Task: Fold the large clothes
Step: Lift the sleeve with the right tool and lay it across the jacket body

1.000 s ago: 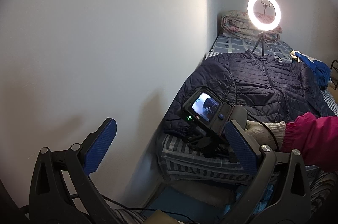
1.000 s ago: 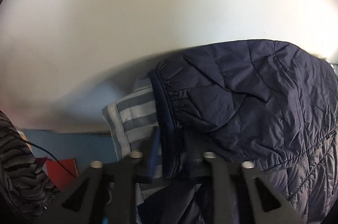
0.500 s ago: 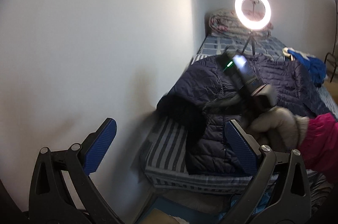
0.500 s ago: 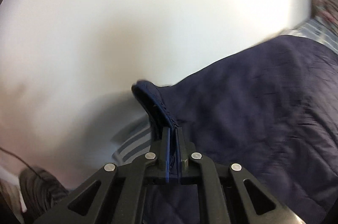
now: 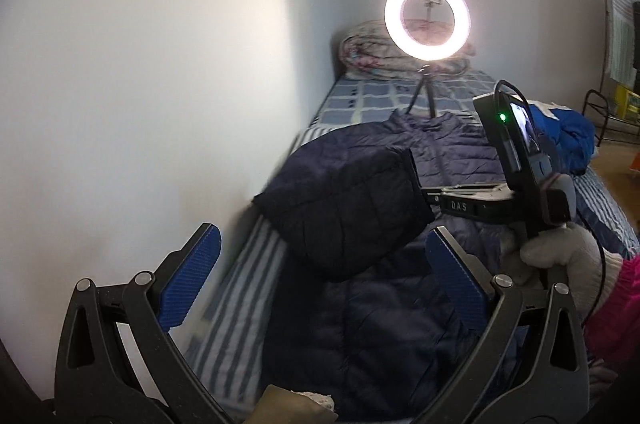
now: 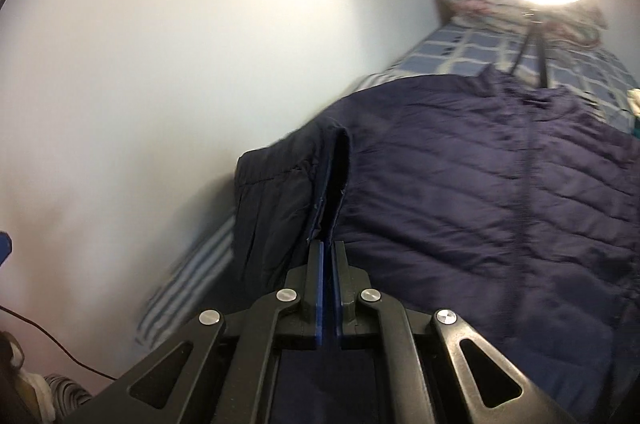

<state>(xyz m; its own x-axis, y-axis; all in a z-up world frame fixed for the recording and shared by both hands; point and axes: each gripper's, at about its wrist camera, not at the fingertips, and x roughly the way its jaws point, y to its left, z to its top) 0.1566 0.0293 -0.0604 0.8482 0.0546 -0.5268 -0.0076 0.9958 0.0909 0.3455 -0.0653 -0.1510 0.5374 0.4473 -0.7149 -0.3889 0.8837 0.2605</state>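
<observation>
Navy quilted jacket point(image 5: 400, 152) lies spread on the striped bed point(image 5: 248, 276) against the wall. Step in hand: folding its sleeve point(image 5: 344, 208) inward. The right gripper point(image 6: 328, 248), pressed together, pinches the cuff, sleeve lifted. Next move likely requires laying it across the puffy body. The left gripper point(image 5: 316, 272) is spread, empty.

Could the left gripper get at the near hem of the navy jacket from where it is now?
Probably yes. The left gripper is open and empty, with the navy jacket spread on the bed just ahead of it. The lifted sleeve, pinched by the right gripper, hangs above the hem, not across it.
</observation>
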